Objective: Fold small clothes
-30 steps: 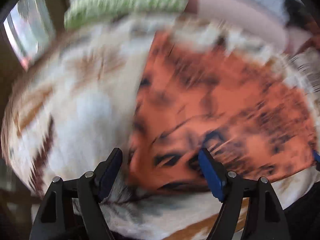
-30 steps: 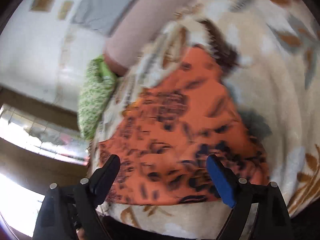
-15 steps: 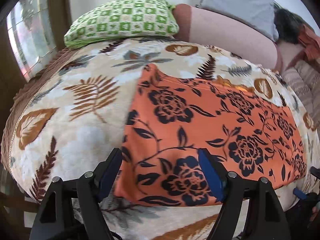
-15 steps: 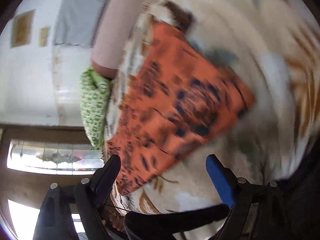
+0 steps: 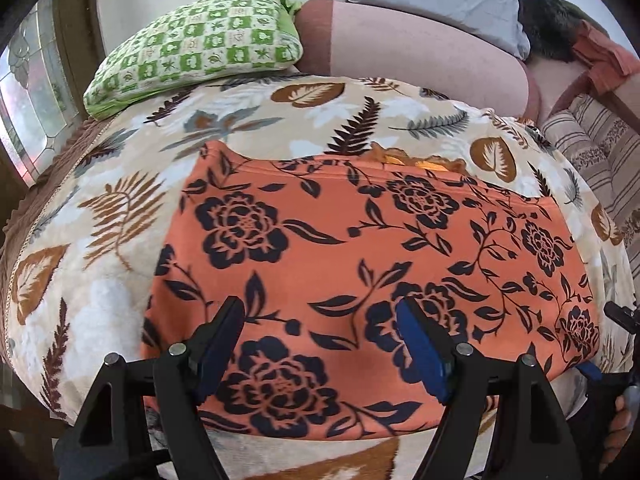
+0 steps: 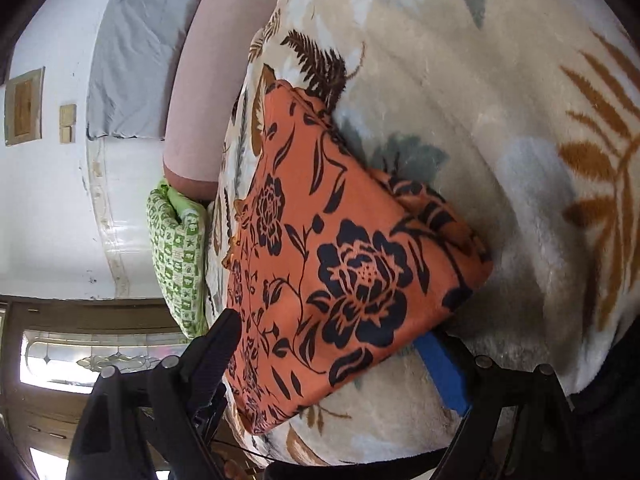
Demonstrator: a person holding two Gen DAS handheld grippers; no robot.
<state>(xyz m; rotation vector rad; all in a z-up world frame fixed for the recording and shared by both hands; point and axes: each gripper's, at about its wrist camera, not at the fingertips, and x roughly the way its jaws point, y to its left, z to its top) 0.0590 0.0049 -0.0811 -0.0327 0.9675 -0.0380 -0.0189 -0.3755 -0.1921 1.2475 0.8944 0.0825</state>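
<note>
I see the orange floral garment (image 5: pixel 360 264) lying flat on the leaf-patterned blanket (image 5: pixel 120 216), folded into a rough rectangle, with a frilled edge of it peeking out along the far side. My left gripper (image 5: pixel 320 344) hangs above the garment's near edge, jaws spread wide and grasping nothing. My right gripper (image 6: pixel 336 360) is rolled hard over, so that view is tilted; its jaws are also released, and the garment's corner covers the tip of the blue finger (image 6: pixel 442 374). A green checked pillow (image 5: pixel 196 46) sits at the blanket's far edge beside a pink bolster (image 5: pixel 420 56). Whether the right gripper touches the cloth, I cannot tell.
</note>
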